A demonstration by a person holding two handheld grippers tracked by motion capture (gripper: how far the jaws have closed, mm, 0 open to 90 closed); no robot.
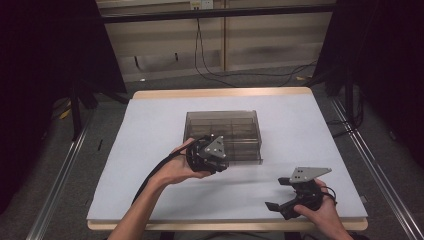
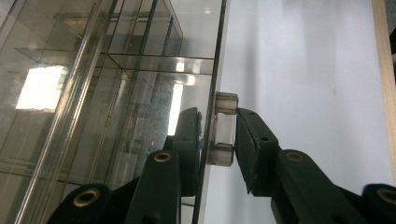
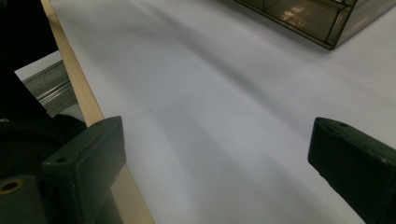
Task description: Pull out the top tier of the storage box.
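A: What is the big thing on the table?

B: A smoky clear plastic organiser box (image 1: 223,135), low and rectangular, with inner walls that split it into compartments. It sits near the middle of the white table top (image 1: 150,150), a little toward the far edge.

A: What does it look like close up?

B: In the left gripper view the box (image 2: 93,93) shows glossy tinted panels, thin dividers and bright reflections. On its front panel sits a small clear knob (image 2: 223,128).

A: And the left gripper?

B: The left gripper (image 1: 207,155) is at the near front of the box, held in the person's left hand (image 1: 177,167). Its jaws stand narrow, one pad behind the front panel and one against the outer face of the knob, so it grips the knob together with the panel.

A: The right gripper?

B: The right gripper (image 1: 295,197) rests well away from the box, at the near right corner of the table, jaws spread wide with nothing between them.

A: The surroundings?

B: The table has a pale wooden rim (image 1: 220,92). Beyond the box lie grey floor, black cables (image 1: 210,70) and a light wall; dark curtains (image 1: 50,50) hang at both sides.
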